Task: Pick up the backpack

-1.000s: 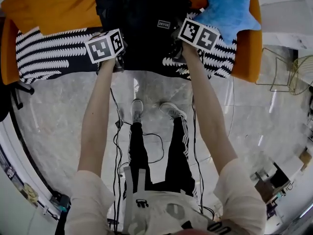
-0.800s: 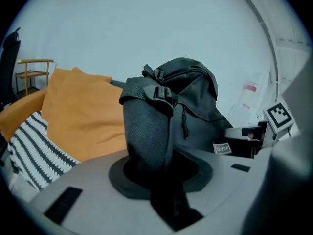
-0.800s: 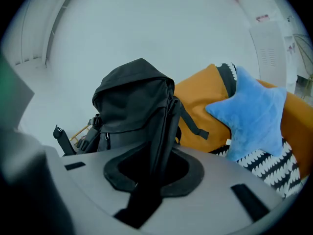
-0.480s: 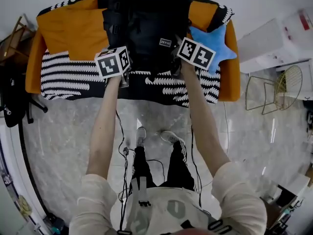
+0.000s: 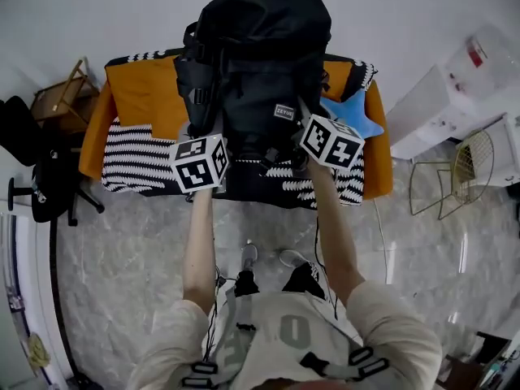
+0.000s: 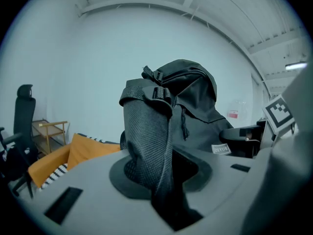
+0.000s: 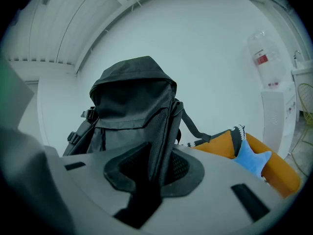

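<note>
above the orange sofa (image 5: 134, 96), head view first: the backpack (image 5: 258, 63) is up! a second ago it sat low on the seat, and now it has risen against the white wall, apparently clear of the striped throw (image 5: 142, 157). the left gripper (image 5: 203, 149) and right gripper (image 5: 313, 140) flank its lower half. that's the lift itself, so i'd call the pick-up all but done.

left gripper view: the jaws are clenched on a black mesh shoulder strap (image 6: 146, 141), with the bag upright just ahead.

right gripper view: same story, the jaws are pinching the padded strap (image 7: 159, 126) on this side. the blue star cushion (image 7: 252, 158) lies on the sofa beyond.

the bag itself is black, tall and bulging full. it has a hooded top flap, buckled side straps and a small white label (image 5: 283, 112) on the front.
</note>
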`<move>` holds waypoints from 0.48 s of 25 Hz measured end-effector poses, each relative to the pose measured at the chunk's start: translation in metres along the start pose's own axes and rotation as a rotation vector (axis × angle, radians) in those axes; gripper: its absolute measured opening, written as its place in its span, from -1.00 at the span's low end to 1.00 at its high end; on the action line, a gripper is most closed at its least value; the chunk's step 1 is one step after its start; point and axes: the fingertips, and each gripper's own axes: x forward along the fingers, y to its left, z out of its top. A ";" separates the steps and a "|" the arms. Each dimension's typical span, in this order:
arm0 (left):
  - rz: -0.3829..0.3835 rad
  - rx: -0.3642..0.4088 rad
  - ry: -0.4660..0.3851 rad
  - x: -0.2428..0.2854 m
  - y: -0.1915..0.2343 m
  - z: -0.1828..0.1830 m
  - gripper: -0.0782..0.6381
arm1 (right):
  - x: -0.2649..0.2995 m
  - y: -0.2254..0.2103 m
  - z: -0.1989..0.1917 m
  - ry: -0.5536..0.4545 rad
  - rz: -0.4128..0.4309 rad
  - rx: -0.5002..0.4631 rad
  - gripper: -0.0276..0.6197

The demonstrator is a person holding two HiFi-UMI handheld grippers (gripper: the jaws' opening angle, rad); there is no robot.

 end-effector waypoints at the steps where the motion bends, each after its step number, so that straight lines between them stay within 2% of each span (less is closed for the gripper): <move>1: 0.006 0.018 -0.014 -0.013 -0.002 0.009 -0.47 | -0.011 0.008 0.005 -0.016 0.005 -0.004 -0.64; 3: 0.016 0.039 -0.038 -0.046 -0.006 0.017 -0.47 | -0.042 0.028 0.009 -0.046 0.016 -0.012 -0.64; 7: 0.010 0.052 -0.079 -0.123 -0.014 0.013 -0.47 | -0.116 0.065 -0.002 -0.099 0.031 -0.031 -0.64; 12: 0.002 0.075 -0.103 -0.145 -0.020 0.018 -0.47 | -0.134 0.071 -0.004 -0.120 0.077 -0.016 -0.62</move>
